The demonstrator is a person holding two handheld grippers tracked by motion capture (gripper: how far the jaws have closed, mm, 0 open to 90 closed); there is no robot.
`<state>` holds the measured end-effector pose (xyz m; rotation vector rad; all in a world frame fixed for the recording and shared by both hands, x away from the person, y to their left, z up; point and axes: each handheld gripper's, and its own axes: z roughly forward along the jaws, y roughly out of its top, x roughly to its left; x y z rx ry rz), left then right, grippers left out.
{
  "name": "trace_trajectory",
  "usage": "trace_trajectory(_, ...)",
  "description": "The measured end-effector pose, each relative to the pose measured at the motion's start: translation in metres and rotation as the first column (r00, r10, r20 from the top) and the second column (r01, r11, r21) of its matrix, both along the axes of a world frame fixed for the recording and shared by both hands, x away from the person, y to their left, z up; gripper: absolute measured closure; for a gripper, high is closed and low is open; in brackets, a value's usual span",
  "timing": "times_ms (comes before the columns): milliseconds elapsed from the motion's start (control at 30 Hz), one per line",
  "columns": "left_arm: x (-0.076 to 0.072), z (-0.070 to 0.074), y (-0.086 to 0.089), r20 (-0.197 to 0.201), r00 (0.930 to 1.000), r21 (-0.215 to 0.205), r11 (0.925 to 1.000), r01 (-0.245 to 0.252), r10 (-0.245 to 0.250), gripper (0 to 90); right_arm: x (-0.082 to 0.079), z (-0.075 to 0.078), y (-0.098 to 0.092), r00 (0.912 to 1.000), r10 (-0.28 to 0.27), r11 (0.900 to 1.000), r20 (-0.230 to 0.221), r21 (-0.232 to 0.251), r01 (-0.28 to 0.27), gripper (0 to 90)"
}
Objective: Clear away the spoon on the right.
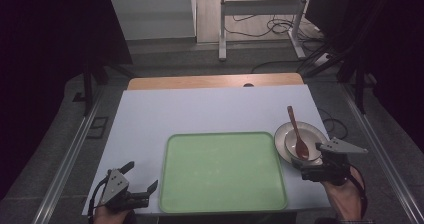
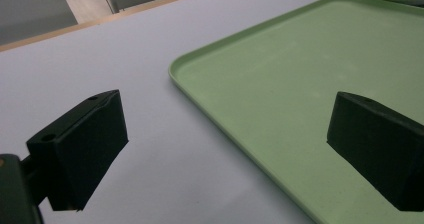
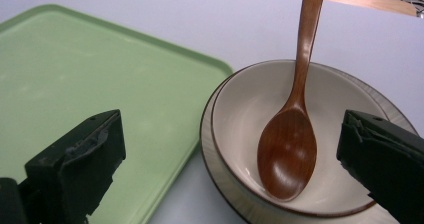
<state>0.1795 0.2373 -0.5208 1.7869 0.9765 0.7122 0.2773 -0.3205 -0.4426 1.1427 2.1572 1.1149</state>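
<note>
I am holding the right claw (image 3: 235, 149) just short of the bowl (image 3: 250, 114), its jaws standing wide apart and bracketing the near rim with nothing between them yet. In the high view that right claw (image 1: 311, 170) is sitting at the bowl's near edge, just beside the right side of the green tray (image 1: 222, 171).

The bowl is sitting on a plate (image 3: 220, 184), whose ribbed rim is peeking out around it. A wooden spoon (image 3: 292, 134) is lying in the bowl, its scoop resting on the bottom and its handle leaning out over the far rim. All of this is standing on the bench (image 1: 200, 109), touching or nearly touching the tray's right edge; I cannot tell which.

I am judging the bowl and plate as glazed ceramic: stiff, fairly heavy, slick and breakable, so a pinch across the bowl's rim looks safest, with one jaw inside and one outside. The spoon is looking light and rigid, and it is likely to slide or tip out if the bowl tilts.

My left claw (image 1: 141, 180) is waiting well apart at the tray's near left corner, jaws open and empty over the bench (image 2: 150, 134) beside the tray (image 2: 280, 84).
</note>
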Motion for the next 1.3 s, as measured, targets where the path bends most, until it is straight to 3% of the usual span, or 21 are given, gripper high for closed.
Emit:
trace_trajectory(267,0.0,0.0,0.0,-0.001,1.0,-0.001,1.0,0.0,0.0,2.7,0.014,0.002,0.003,0.9997,-0.006,1.0,-0.025,-0.005,0.006,0.0)
trace_trajectory(500,0.0,0.0,0.0,-0.001,1.0,-0.001,1.0,0.001,-0.001,2.6,0.03,0.004,0.009,0.9978,-0.042,0.998,-0.051,-0.048,0.04,1.1)
trace_trajectory(700,0.0,0.0,0.0,-0.002,1.0,-0.001,1.0,0.001,-0.001,2.6,0.04,0.005,0.012,0.995,-0.068,0.997,-0.072,-0.051,0.065,1.1)
trace_trajectory(900,0.0,0.0,0.0,-0.003,1.0,-0.003,1.0,0.001,-0.001,2.6,0.05,0.008,0.017,0.9944,-0.093,0.992,-0.05,-0.089,0.088,2.1)
trace_trajectory(1000,0.0,0.0,0.0,-0.002,1.0,-0.002,1.0,0.001,-0.001,2.6,0.055,0.008,0.018,0.9922,-0.113,0.988,-0.051,-0.108,0.107,10.2)
trace_trajectory(1100,0.0,0.0,0.0,-0.002,1.0,-0.003,1.0,0.001,-0.001,2.7,0.063,0.007,0.018,0.9896,-0.129,0.986,-0.064,-0.119,0.12,24.8)
trace_trajectory(1300,0.0,0.0,0.0,-0.003,1.0,-0.003,1.0,0.002,-0.002,2.7,0.075,0.008,0.017,0.9856,-0.145,0.982,-0.088,-0.134,0.132,37.6)
